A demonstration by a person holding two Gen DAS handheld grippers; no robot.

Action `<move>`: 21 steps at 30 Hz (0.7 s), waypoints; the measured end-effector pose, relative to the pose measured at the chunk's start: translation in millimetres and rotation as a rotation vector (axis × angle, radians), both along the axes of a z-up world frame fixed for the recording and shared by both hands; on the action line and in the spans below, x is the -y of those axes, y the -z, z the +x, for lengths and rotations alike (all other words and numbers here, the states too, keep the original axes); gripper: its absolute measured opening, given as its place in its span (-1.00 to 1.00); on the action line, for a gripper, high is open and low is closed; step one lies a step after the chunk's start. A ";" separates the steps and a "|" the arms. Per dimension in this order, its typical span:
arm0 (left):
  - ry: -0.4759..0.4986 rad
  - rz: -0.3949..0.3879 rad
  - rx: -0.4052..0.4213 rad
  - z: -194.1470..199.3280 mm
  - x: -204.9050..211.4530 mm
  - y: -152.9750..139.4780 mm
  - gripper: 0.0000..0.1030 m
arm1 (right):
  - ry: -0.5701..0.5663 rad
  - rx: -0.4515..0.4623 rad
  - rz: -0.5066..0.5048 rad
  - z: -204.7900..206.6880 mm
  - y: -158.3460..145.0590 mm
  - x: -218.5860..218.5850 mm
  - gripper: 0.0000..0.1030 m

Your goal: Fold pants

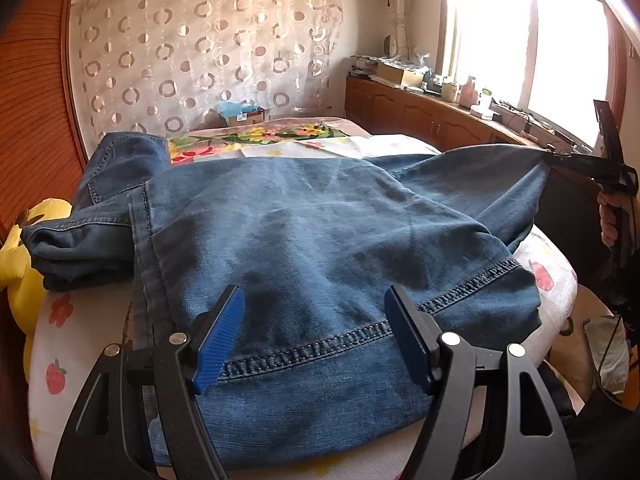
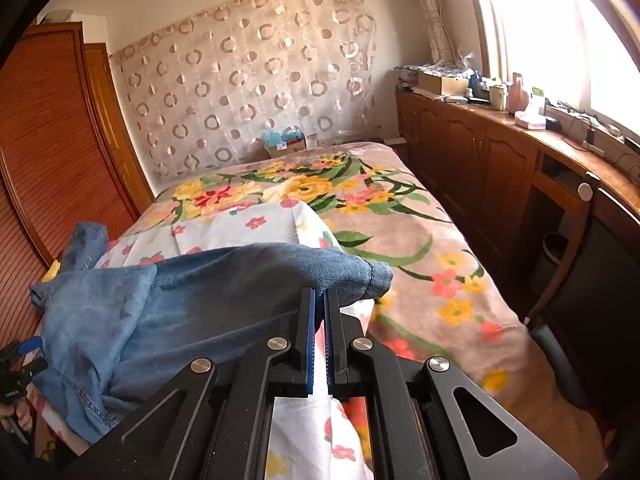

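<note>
Pants [image 1: 320, 240] lie on the bed [image 2: 440, 248], long axis running 9 to 3 o'clock. Right gripper [image 2: 319, 300] pinches the 3 o'clock leg end; left gripper [image 1: 316, 320] gapes over the near hem.

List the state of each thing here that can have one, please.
Jeans: spread on the bed, partly folded, one end lifted.
Left claw: open, over the hem, gripping nothing.
Right claw: shut on the jeans' edge.
Sheet: flat under the jeans.
</note>
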State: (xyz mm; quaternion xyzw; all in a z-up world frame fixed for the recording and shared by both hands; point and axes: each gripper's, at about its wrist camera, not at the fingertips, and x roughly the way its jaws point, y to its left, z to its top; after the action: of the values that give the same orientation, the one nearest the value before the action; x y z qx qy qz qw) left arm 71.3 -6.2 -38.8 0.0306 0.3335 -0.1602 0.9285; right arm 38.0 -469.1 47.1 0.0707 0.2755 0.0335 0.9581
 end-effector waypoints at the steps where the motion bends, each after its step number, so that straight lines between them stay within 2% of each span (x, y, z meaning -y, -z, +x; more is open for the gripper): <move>1: -0.001 -0.001 0.002 -0.3 -0.3 -1.0 0.43 | 0.003 -0.001 -0.007 -1.3 1.9 -0.7 -0.93; 6: 0.001 0.000 0.010 -1.7 -0.8 -4.5 0.43 | 0.011 -0.012 -0.016 -8.0 4.4 -3.8 -0.93; 11: -0.005 -0.005 0.014 -1.7 -2.6 -8.3 0.43 | -0.012 0.002 -0.006 5.8 -10.3 -12.7 -0.93; 16: -0.003 -0.003 0.020 -2.8 -3.7 -11.1 0.43 | -0.077 0.056 -0.008 0.2 -27.8 -31.9 -0.93; 21: -0.009 -0.005 0.028 -4.8 -6.3 -15.6 0.43 | -0.185 0.123 -0.037 -6.8 -54.5 -70.4 -0.93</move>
State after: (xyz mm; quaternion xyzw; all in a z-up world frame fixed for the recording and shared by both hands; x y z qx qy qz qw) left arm 66.5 0.1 -23.3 0.0290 0.3203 -0.1565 0.9339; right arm 31.2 -398.7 101.5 0.0252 0.2221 0.1212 0.9671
